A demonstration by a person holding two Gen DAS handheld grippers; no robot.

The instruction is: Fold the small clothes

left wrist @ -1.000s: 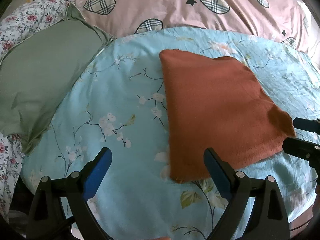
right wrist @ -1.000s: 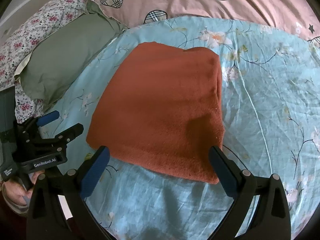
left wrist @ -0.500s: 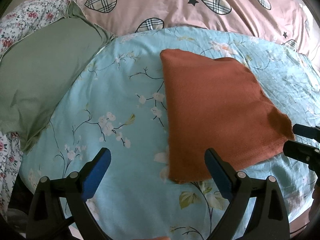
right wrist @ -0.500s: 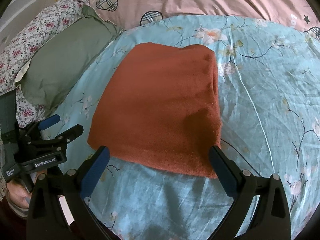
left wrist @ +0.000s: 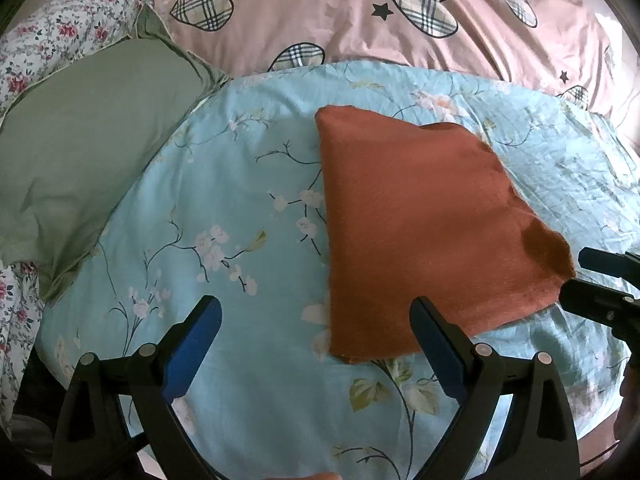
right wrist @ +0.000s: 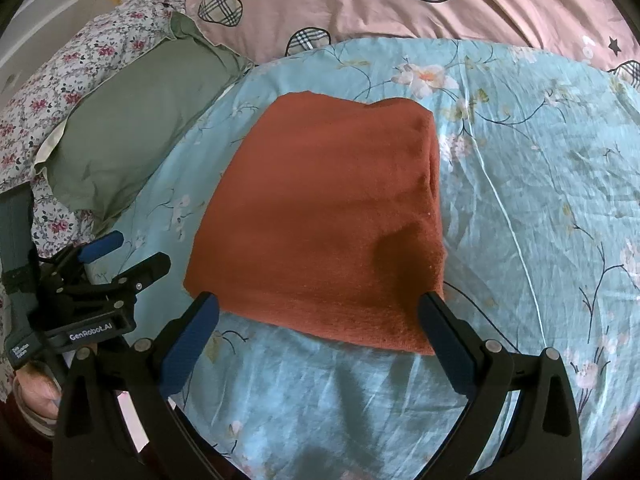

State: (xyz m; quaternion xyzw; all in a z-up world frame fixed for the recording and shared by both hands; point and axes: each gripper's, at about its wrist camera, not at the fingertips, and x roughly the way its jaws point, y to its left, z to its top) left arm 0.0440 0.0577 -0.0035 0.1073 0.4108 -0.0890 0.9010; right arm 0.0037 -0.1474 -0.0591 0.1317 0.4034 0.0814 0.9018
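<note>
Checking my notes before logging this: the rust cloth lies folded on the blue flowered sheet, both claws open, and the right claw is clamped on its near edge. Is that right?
Not quite. The right claw holds nothing: in the right wrist view it is open, and the rust cloth lies free on the blue flowered sheet. The left claw is open too.

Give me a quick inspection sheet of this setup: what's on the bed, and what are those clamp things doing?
Surface: blue floral bedsheet, wrinkled.
Job's things: rust-orange cloth, folded, lying flat on the sheet.
Clutter: green pillow at the left; pink heart-print quilt behind.
Grippers: left gripper open, empty; right gripper open, empty, at the cloth's near edge.
Cables: nothing seen.
Surroundings: small-flower bedding at far left.
</note>
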